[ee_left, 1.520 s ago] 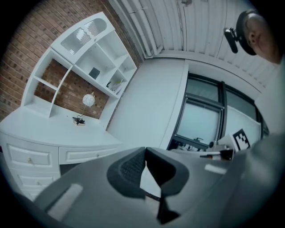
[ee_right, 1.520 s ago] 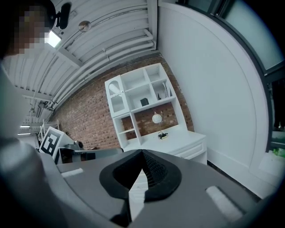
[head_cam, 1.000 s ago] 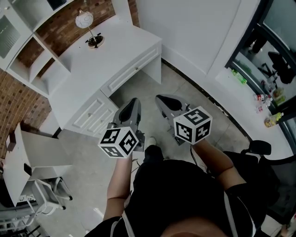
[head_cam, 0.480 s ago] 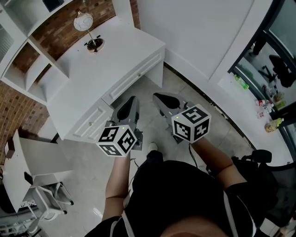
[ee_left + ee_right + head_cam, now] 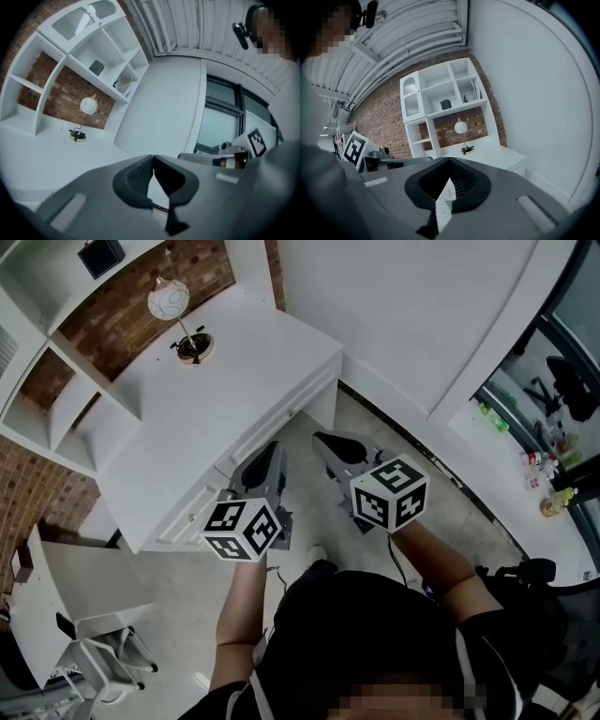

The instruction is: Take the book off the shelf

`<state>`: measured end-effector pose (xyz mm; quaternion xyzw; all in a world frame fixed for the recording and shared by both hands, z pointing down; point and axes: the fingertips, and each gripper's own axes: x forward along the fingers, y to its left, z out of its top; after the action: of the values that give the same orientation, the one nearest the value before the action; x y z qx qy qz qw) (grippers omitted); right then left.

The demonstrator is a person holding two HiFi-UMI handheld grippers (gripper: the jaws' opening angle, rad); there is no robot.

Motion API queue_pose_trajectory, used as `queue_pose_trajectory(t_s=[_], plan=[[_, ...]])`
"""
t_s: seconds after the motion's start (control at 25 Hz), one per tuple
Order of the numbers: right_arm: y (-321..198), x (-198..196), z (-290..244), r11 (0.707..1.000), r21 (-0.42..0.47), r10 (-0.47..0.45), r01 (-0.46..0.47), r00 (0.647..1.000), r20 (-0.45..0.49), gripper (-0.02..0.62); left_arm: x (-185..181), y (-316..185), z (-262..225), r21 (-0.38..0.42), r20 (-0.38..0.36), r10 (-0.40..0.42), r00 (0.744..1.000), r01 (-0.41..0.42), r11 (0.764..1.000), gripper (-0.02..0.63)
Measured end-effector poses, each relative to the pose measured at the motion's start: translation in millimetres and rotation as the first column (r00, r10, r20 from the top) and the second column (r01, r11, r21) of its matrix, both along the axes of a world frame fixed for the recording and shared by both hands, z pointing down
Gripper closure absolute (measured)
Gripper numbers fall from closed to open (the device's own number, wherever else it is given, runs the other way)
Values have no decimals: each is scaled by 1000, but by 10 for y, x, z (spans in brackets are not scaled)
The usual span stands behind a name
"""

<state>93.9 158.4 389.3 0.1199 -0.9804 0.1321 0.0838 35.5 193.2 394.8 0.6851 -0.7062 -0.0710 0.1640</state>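
A small dark book (image 5: 99,256) stands in an upper compartment of the white shelf unit (image 5: 58,352), far up and to the left of both grippers. The left gripper view shows the book (image 5: 96,67) well above the desk, and the right gripper view shows the book (image 5: 446,104) in a middle compartment. My left gripper (image 5: 270,450) is held low over the floor by the desk's front, shut and holding nothing. Beside it my right gripper (image 5: 330,440) is also shut and holds nothing. In their own views, both the left gripper (image 5: 153,157) and the right gripper (image 5: 449,161) have jaw tips that meet.
A white desk (image 5: 225,371) with drawers stands under the shelves. A globe lamp (image 5: 169,298) stands on it near the brick wall. A white wall (image 5: 412,315) runs on the right, with a sill holding bottles (image 5: 553,498). A white stand (image 5: 56,563) is at the lower left.
The desk and shelves have slid down and to the right in the head view, and the book has come into sight. Both grippers keep their place and stay shut.
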Motion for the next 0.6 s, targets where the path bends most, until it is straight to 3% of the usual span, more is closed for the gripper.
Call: queue_pose_trajectory(t_s=[0.36,0.6], plan=[[-301,-592,7,1000,18,9,-9,1000,-11,597,-548,-292,4,-6,9,26,1000,-26,1000,598],[-539,-736,28,999,12,32,-32,999,-15,598,-703,-529,49,-19,12,41,999,-41,999,598]])
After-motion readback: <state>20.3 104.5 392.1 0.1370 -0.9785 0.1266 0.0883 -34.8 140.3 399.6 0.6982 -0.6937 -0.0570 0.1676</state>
